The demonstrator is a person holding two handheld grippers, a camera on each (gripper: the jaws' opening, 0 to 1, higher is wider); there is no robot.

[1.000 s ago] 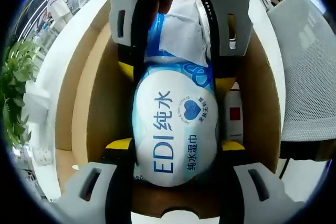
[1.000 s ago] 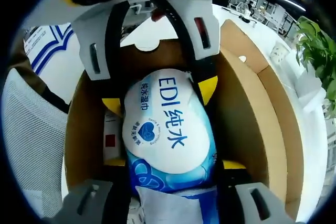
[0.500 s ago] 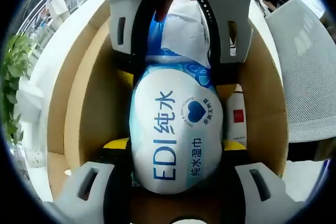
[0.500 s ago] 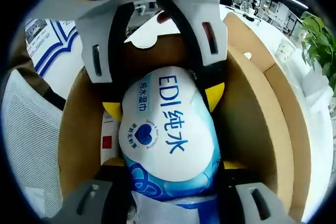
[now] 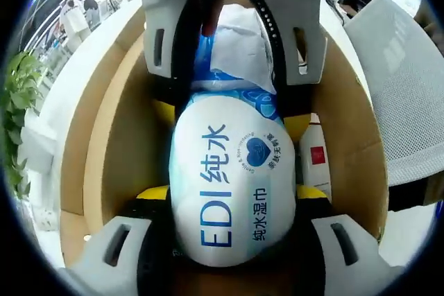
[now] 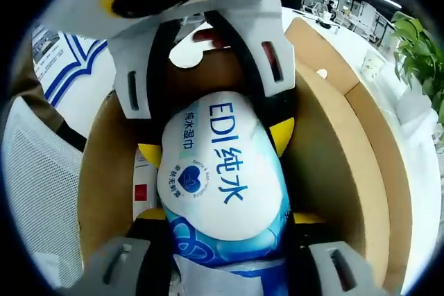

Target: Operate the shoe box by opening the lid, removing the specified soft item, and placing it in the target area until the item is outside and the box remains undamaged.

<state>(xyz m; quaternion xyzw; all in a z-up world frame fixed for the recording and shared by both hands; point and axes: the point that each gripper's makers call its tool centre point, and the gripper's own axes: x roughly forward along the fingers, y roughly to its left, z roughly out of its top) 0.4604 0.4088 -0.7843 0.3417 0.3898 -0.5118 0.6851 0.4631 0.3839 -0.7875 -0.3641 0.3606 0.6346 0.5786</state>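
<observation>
shoe box (image 5: 111, 150) of brown cardboard, lid open, sitting on a white table (image 6: 409, 171). around it a bright office with a green plant (image 5: 17, 109), a grey mesh chair (image 5: 402, 95) and people far off near desks. inside the box, a soft white and blue pack of wet wipes (image 5: 232, 178), printed "edi", puffy in the middle. long way of the pack running along the long way of the box, from one gripper to the other, blue end toward the right gripper. beside it in the box a small white box with a red square (image 5: 316, 154), close against the box wall. left gripper (image 5: 229, 223) closed on the white "edi" end of the pack, yellow pads pressed into both sides. right gripper (image 6: 225, 240) closed on the blue end, jaws squeezing both sides too. each gripper seen from the other's view, coming in from the top. pack held between both, just above the box floor, not yet out of the box.
</observation>
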